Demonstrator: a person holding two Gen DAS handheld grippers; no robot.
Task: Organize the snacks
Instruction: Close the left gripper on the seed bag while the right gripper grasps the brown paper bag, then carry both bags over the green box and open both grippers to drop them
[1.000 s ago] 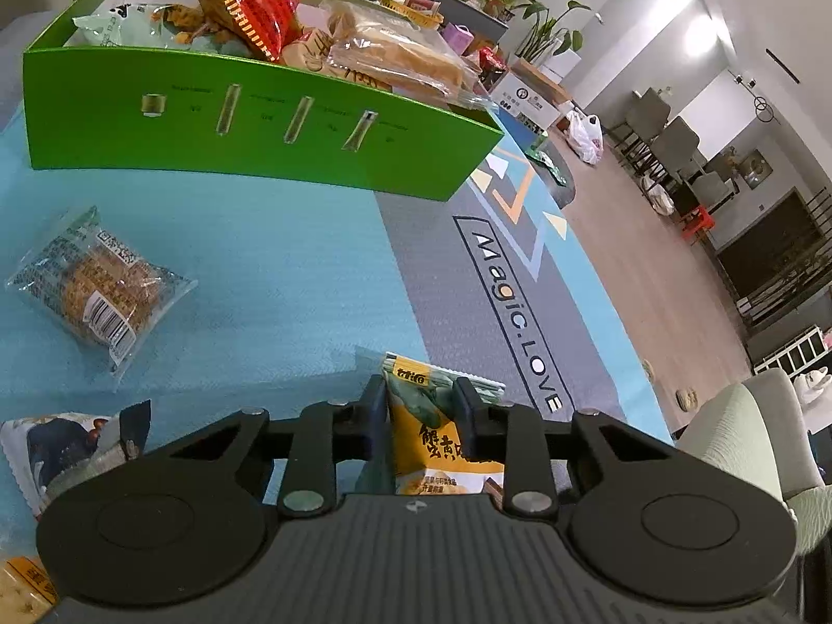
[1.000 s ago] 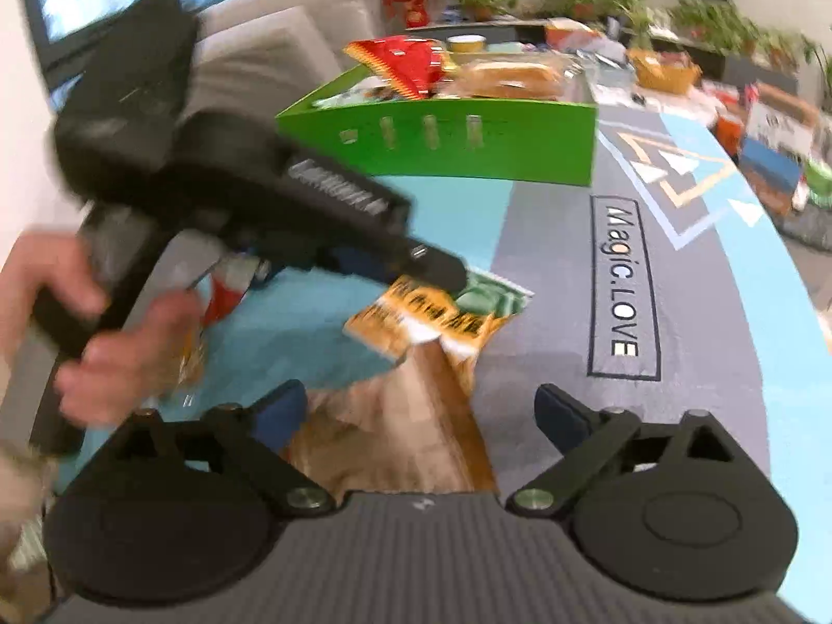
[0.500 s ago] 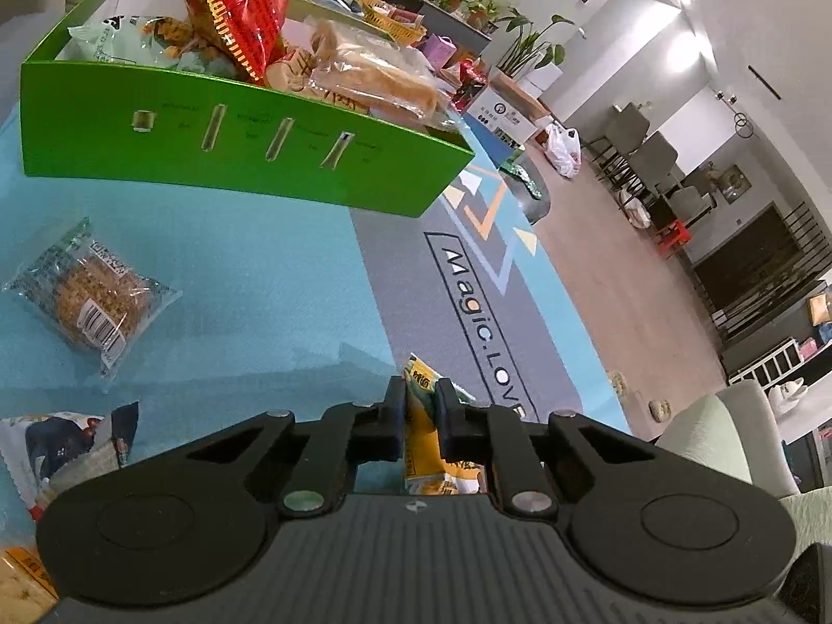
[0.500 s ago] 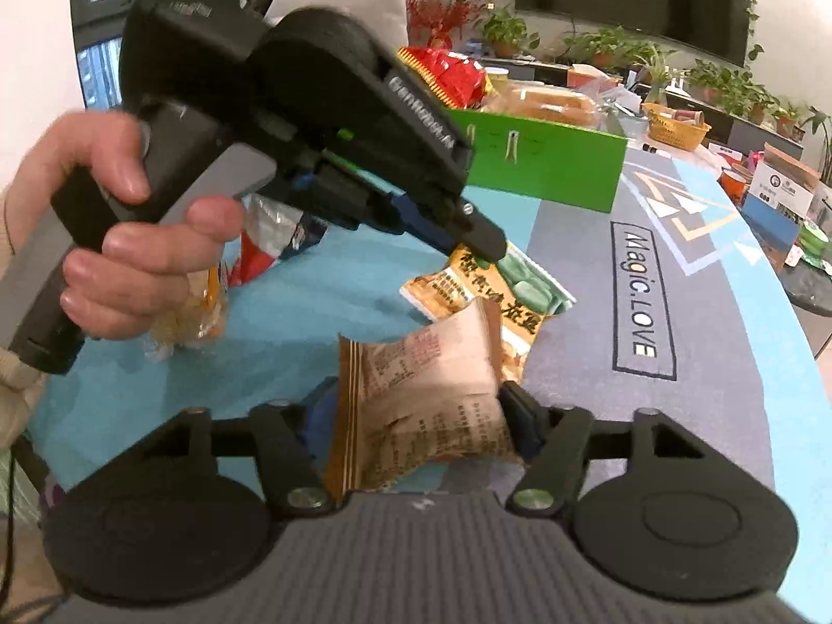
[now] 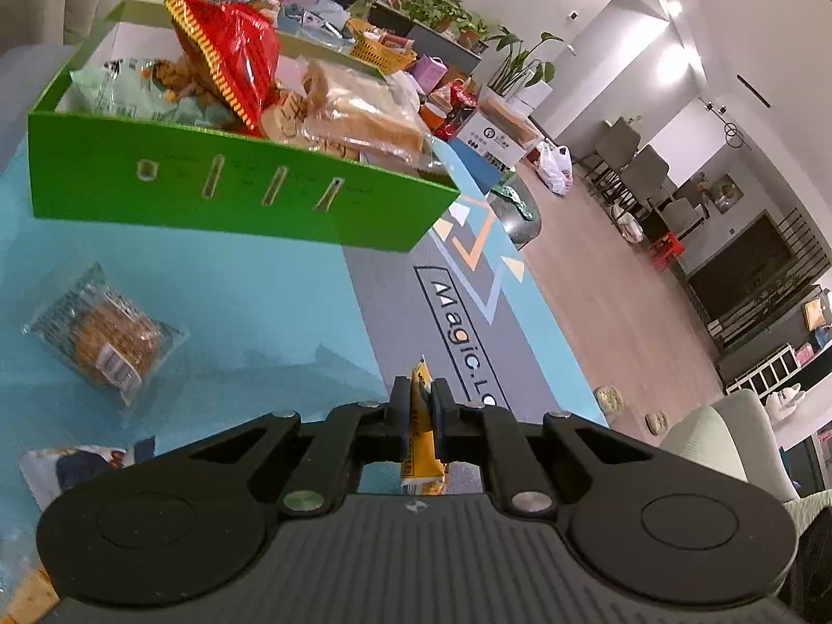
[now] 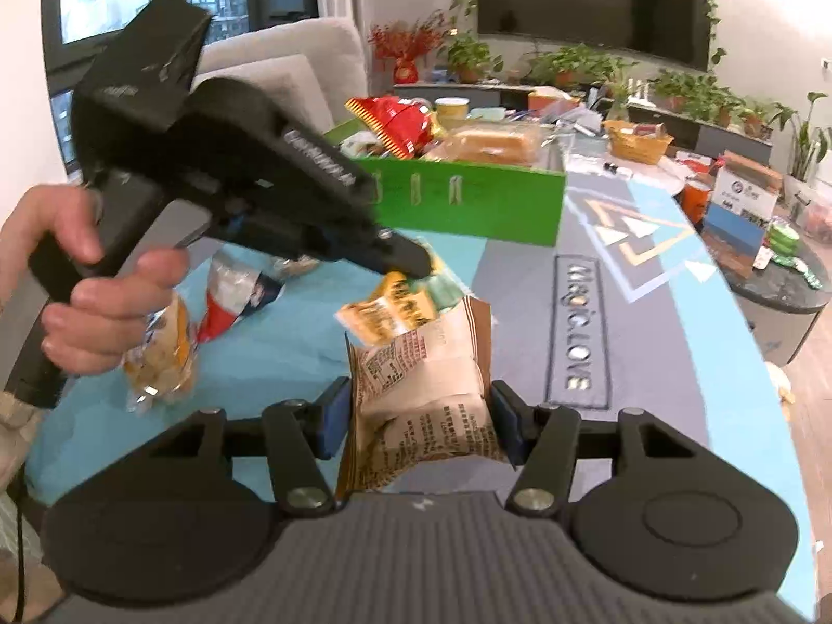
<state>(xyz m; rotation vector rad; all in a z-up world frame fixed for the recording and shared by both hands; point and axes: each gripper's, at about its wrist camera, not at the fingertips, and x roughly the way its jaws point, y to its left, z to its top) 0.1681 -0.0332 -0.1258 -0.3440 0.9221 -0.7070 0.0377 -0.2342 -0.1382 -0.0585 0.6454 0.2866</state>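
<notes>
My left gripper (image 5: 420, 395) is shut on a thin yellow and green snack packet (image 5: 422, 447), pinched edge-on and lifted off the mat. The right wrist view shows that same left gripper (image 6: 416, 265) holding the yellow and green packet (image 6: 390, 312) by its top corner. My right gripper (image 6: 420, 408) has a puffy brown snack packet (image 6: 431, 395) between its blue pads, which press on both sides as the jaws are closing. The green box (image 5: 234, 192) stands at the far side of the mat, heaped with red, bread and pale green packets.
A clear-wrapped cake (image 5: 106, 338) and a blue and white packet (image 5: 78, 468) lie on the teal mat at the left. A person's hand (image 6: 99, 301) grips the left tool above a yellow cake packet (image 6: 161, 359). The table edge runs along the right.
My left jaws closed onto the yellow and green packet and raised it from the mat. My right jaws went from wide apart to gripping the brown packet, now lifted.
</notes>
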